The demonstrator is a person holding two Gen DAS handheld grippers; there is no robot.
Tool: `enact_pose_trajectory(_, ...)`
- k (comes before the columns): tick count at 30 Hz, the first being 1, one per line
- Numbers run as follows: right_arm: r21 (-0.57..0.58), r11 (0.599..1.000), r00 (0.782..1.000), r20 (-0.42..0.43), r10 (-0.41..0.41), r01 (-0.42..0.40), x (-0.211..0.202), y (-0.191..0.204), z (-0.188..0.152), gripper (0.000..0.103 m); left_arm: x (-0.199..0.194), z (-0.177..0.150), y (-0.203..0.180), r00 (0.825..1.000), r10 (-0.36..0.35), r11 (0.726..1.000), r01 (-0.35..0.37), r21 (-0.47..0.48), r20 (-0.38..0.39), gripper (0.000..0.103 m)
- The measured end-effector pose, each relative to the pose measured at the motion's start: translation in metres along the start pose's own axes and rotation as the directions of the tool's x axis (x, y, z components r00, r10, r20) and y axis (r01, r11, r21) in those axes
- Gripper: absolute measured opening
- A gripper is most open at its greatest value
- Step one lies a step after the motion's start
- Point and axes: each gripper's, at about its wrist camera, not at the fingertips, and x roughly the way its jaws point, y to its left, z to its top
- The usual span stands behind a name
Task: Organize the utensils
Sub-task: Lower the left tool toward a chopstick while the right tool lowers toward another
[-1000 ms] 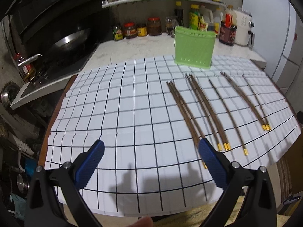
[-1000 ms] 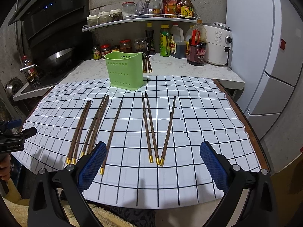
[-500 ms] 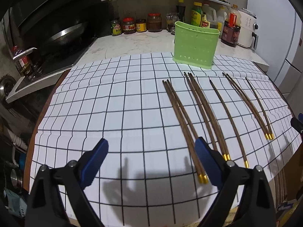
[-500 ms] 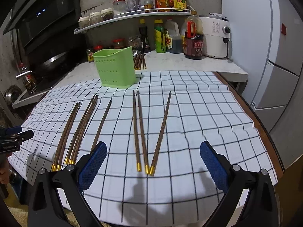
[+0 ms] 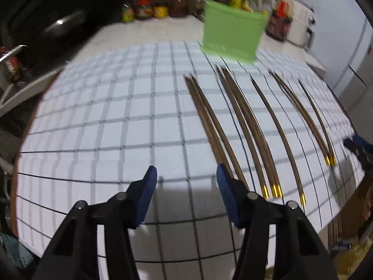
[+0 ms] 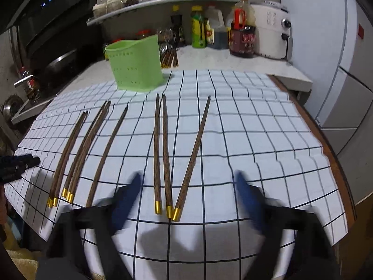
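Thin chopsticks awaiting pickup on the checked cloth.
Slim brown wooden gold-tipped chopsticks [image 6: 163, 154] lay near the green perforated plastic holder [image 6: 136, 66]; light, stiff, probably slippery, best pinched mid-shaft. Left hand-held gripper [image 5: 186, 178] and right hand-held gripper [image 6: 188, 186] were closing, both empty.

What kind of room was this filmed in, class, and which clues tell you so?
Most likely a home kitchen: a wok sits on a stove at the left, sauce bottles and jars crowd the counter and shelf, and chopsticks lie on a checked cloth.
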Motion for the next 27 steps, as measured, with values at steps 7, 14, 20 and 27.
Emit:
enact_pose_trajectory(7,0.044,0.999,1.0,-0.023,-0.006,0.007,0.014,-0.01,0.0,0.059,0.026,-0.004,-0.016,0.998,-0.03,0.999,0.031,0.035,-0.048,0.053)
enact_pose_trajectory(14,0.051,0.999,1.0,-0.016,-0.016,0.017,0.015,-0.01,0.003,0.059,0.027,0.001,-0.014,0.997,0.027,0.999,-0.025,0.031,-0.066,0.053)
enact_pose_trajectory(20,0.069,0.997,1.0,-0.005,-0.016,0.016,0.017,-0.01,0.004,0.058,0.027,-0.005,-0.009,0.992,0.07,0.996,-0.064,0.061,-0.107,0.053)
enact_pose_trajectory(27,0.099,0.995,1.0,0.001,-0.015,0.015,0.015,-0.013,0.006,0.058,0.02,-0.003,-0.001,0.996,-0.033,0.999,0.031,-0.014,-0.086,0.053)
